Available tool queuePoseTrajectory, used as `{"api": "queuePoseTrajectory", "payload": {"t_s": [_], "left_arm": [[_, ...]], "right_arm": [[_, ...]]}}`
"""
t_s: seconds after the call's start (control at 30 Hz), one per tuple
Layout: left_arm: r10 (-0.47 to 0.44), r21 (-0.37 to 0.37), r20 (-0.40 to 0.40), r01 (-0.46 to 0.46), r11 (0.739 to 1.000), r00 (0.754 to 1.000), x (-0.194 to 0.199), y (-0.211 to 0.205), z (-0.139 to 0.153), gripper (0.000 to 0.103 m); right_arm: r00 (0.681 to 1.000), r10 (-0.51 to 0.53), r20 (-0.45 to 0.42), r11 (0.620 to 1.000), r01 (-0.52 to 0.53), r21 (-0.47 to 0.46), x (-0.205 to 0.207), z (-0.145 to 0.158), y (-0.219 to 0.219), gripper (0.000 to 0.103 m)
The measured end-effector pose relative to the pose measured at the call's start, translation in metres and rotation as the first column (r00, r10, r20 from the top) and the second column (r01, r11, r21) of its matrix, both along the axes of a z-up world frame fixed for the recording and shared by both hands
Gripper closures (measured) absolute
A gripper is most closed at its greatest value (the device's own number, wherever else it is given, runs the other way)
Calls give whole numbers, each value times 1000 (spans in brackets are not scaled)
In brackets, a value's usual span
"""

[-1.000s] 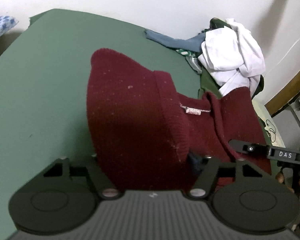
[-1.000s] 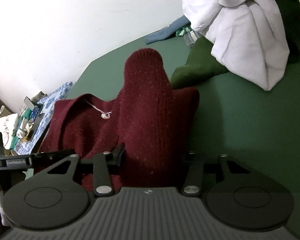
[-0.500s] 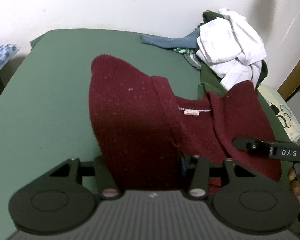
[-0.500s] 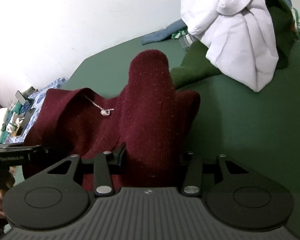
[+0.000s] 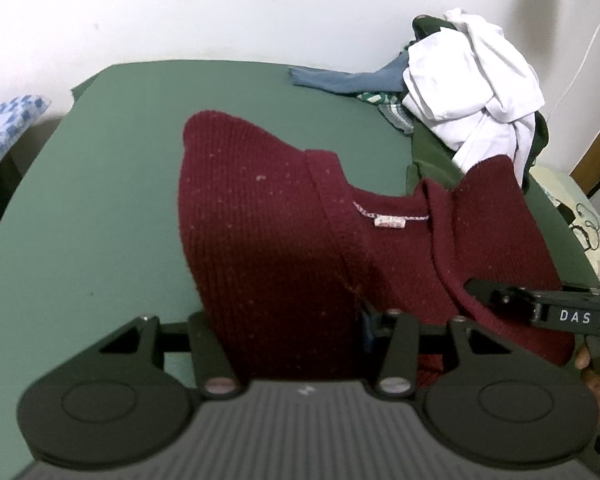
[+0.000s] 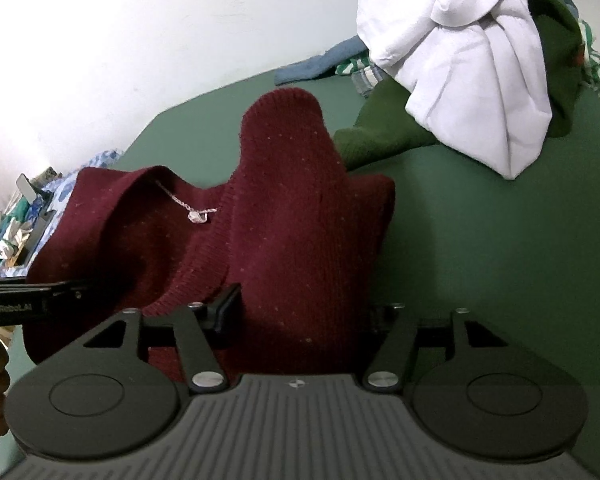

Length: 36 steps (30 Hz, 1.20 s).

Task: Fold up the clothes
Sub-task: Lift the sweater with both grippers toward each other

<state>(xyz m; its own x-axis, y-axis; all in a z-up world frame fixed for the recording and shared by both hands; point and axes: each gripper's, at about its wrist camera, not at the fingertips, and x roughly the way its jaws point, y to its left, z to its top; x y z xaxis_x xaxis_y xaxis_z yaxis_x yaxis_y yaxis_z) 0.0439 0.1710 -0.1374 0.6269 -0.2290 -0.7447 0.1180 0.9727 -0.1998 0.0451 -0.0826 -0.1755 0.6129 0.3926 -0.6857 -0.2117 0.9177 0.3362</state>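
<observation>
Left wrist view: maroon sweater (image 5: 268, 240) held up off the green bench (image 5: 80, 220), left gripper (image 5: 288, 332) and right gripper (image 6: 300, 320) each clamped on a shoulder, collar sagging between; unfolded, pile (image 5: 472, 120) waits behind.

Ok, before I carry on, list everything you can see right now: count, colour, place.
sweater: one, maroon knit, lifted over the table, pinched at both sides
neck label: one, pale, inside the sweater's collar
table: one, green top, against a white wall
white garment: one, crumpled on the pile at the far right corner
green garment: one, dark green, under the white one
blue garment: one, grey-blue, flat by the wall
striped cloth: one, green and white, beside the pile
left gripper: black, jaws shut on the sweater
right gripper: black, jaws shut on the sweater
</observation>
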Motion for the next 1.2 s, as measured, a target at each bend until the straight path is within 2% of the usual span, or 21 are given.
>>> {"api": "queuePoseTrajectory", "payload": {"t_s": [0.4,0.97,1.13,1.2], "left_arm": [[12,78,-9,-11,997,1000,1,-12,2,52],[30,83,-17,-29,996,999,-1,-13,0,51],[30,63,-24,-28,998,999,-1,-8,2,54],[27,50,-35,-25,998,999,1,-3,7,55]], "right_arm": [[1000,-9,21,1000,9,2,-6,-1,1,45],[999,-38,29,999,38,-25,-7,-1,6,45],[998,-63,10,998,64,-29,-5,12,11,56],[998,-56,2,998,56,-22,-3,23,14,58]]}}
